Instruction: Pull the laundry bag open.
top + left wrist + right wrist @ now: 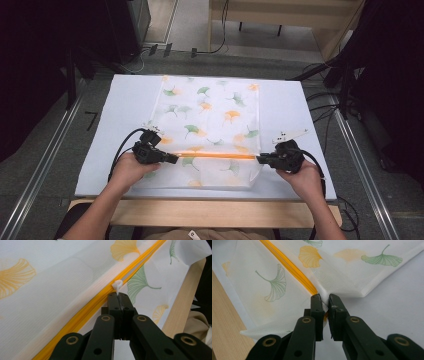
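Here, white mesh bag, ginkgo-leaf print, orange zipper closed

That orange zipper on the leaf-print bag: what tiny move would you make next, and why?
Probably slide the left hand-held gripper along the orange zipper toward the right hand-held gripper. The left is shut on the white zipper pull, and the right pinches the bag at the zipper's far end, bracing it.

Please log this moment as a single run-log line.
left gripper: shut on zipper pull | right gripper: shut on mesh bag at zipper end | bag flat on table
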The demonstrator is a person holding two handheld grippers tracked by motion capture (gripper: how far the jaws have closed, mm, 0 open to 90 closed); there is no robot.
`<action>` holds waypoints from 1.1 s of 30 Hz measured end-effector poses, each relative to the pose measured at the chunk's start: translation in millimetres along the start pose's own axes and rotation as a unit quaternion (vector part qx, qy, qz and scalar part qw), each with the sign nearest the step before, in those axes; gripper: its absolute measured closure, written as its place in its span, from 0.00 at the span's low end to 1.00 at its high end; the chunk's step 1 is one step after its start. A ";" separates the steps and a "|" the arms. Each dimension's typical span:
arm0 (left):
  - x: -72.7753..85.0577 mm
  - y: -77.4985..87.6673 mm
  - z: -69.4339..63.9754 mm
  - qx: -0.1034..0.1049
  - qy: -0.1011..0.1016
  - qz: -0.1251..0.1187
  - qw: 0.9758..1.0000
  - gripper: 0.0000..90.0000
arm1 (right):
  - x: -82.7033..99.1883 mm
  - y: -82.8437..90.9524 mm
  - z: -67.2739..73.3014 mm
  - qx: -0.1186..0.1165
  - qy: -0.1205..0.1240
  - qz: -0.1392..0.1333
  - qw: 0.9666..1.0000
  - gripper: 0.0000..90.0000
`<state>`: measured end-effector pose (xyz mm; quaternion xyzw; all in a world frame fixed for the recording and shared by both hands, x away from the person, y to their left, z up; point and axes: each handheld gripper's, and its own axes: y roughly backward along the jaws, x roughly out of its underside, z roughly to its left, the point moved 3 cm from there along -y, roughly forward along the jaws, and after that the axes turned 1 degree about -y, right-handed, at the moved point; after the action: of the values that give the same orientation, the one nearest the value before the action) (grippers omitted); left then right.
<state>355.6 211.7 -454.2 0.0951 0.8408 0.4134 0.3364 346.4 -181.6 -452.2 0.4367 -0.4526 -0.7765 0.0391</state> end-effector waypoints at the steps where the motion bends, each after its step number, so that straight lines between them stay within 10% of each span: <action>1: 0.8 1.4 1.2 0.001 0.000 -0.001 1.000 1.00 | 0.0 0.0 0.0 0.000 0.000 0.000 1.000 0.95; 33: 19.9 25.2 20.7 -0.003 0.024 -0.005 1.000 1.00 | 0.3 -1.8 -0.3 0.002 -0.003 0.005 1.000 0.95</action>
<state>350.9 249.6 -453.8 0.0800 0.8478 0.4164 0.3184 347.0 -180.9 -453.8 0.4323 -0.4567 -0.7765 0.0408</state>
